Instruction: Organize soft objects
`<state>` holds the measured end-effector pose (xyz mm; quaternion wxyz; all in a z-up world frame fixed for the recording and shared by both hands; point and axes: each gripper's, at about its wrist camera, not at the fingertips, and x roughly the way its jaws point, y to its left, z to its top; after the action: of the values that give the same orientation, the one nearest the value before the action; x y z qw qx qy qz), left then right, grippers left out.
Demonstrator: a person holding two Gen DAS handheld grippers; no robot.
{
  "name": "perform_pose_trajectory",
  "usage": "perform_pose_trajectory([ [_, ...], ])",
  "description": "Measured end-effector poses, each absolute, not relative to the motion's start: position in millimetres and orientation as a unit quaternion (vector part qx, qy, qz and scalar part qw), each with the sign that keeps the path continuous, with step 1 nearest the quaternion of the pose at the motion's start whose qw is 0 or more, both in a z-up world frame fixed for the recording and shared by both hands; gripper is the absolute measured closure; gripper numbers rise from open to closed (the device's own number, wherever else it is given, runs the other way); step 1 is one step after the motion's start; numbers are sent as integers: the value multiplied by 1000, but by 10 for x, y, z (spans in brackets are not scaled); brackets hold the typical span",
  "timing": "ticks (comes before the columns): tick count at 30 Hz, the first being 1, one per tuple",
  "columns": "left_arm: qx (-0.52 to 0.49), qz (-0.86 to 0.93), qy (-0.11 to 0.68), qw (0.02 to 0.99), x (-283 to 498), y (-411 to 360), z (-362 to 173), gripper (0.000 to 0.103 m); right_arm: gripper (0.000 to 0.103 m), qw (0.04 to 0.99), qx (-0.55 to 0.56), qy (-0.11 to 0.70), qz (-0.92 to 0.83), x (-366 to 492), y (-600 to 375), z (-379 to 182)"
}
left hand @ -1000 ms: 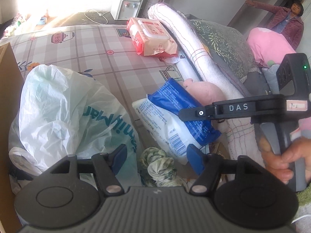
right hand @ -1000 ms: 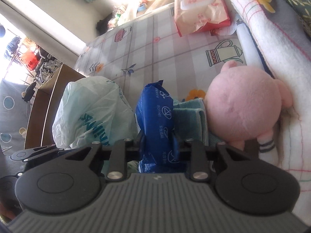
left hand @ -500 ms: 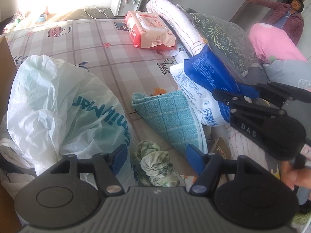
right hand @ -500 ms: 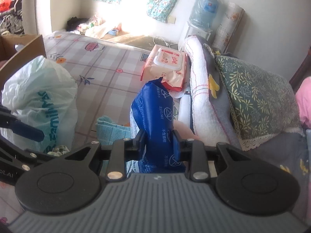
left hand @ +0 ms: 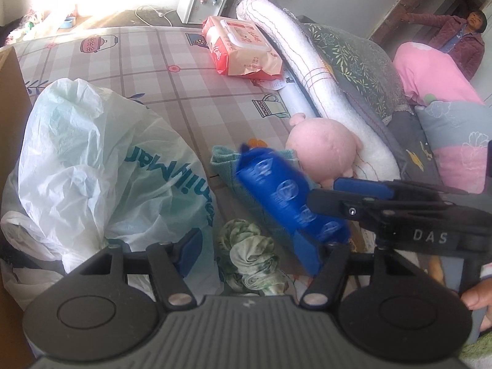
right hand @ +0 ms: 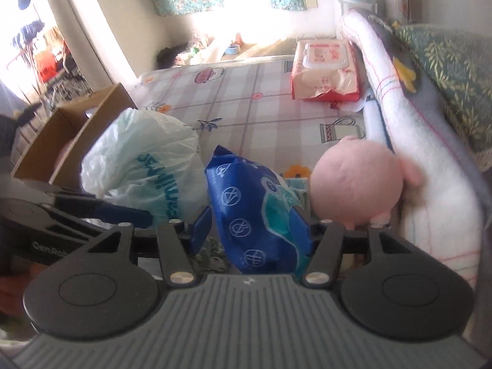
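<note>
The blue soft pack (right hand: 258, 212) lies tilted just beside the pink plush (right hand: 356, 181), between the right gripper (right hand: 258, 230)'s jaws, which have just been opening and no longer pinch it. The left gripper (left hand: 255, 252) hangs open, empty. The pack looks light, squashy and slick; its middle seems the best place to grip

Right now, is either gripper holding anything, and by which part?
Nothing is held. The right gripper has just been opening; the blue plastic tissue pack sits loose between its jaws. The left gripper is open and empty.
</note>
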<state>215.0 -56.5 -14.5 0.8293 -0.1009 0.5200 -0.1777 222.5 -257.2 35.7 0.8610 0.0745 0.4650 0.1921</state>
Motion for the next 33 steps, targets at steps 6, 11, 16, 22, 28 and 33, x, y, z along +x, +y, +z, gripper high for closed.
perform_pose_trajectory([
  [6,-109,-190,532,818,2157,-598,-179,36,47,826,205,491,183,2241,-2854,77],
  [11,-138,-203,537,807,2202,-618,-182,37,47,815,243,487,198,2291,-2938,61],
  [16,-168,-202,548,794,2334,-684,-239,42,47,815,240,485,206,2503,-2857,76],
  [22,-182,-182,574,777,2485,-689,-415,44,47,793,239,522,202,2769,-2759,-91],
  [28,-186,-178,591,764,2581,-706,-528,43,47,774,215,565,188,2854,-2721,-330],
  [33,-183,-175,604,756,2660,-772,-609,31,47,754,230,584,194,2891,-2761,-455],
])
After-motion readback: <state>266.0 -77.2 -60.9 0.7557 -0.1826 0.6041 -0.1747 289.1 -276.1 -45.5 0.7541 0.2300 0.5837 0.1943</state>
